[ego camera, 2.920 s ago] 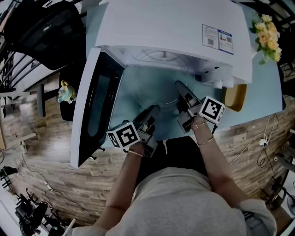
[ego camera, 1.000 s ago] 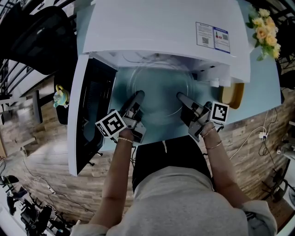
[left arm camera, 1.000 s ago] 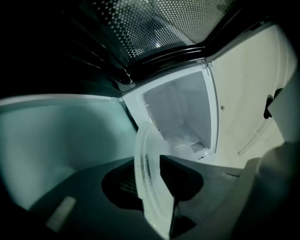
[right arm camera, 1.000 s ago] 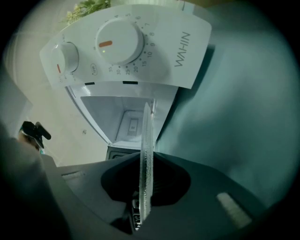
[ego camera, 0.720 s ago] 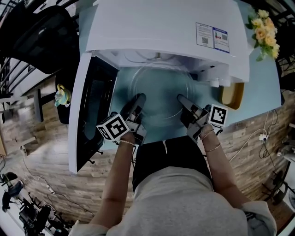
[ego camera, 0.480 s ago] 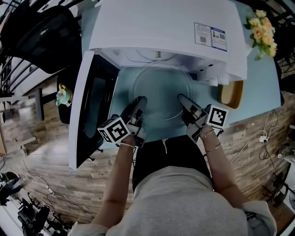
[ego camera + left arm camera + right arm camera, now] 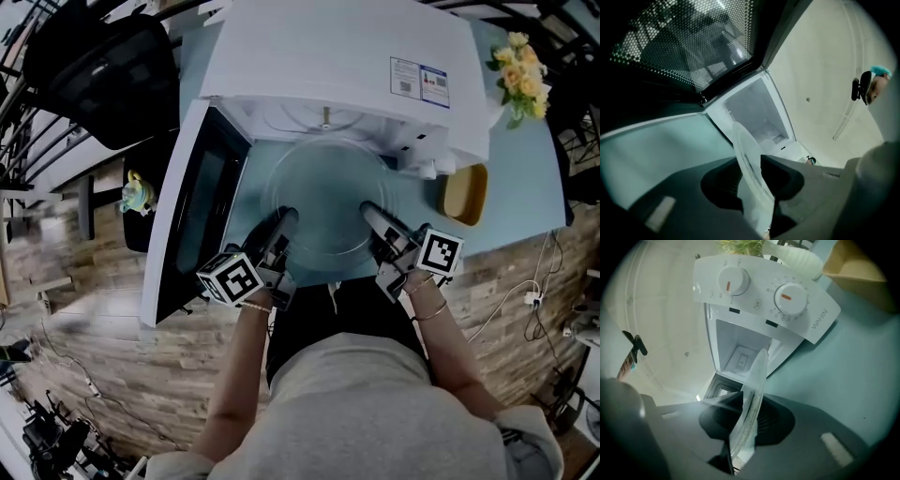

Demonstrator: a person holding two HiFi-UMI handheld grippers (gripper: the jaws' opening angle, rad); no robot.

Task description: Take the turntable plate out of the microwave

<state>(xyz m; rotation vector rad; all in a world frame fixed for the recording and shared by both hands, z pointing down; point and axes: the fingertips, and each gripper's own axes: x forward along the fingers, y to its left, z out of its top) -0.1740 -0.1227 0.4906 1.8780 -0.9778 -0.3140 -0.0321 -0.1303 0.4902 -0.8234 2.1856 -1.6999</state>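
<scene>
The turntable plate (image 7: 323,202) is a clear, round glass disc with a raised rim. It is out of the microwave (image 7: 337,56), level before the open door (image 7: 202,216), above the pale blue surface (image 7: 525,187). The left tongs (image 7: 283,221) pinch its near-left rim. The right tongs (image 7: 368,210) clasp the near-right rim, their jaws narrowly apart and just opening slightly. Only the right gripper view shows the two control dials (image 7: 790,297); only the left gripper view shows the door's mesh.

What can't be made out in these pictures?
Most of the microwave inside: head view, its own top covers it.
Print on the label: head view, too small.
Whether the plate clears the table: head view looks straight down.
Markings round the dial: right gripper view, blurred.
</scene>
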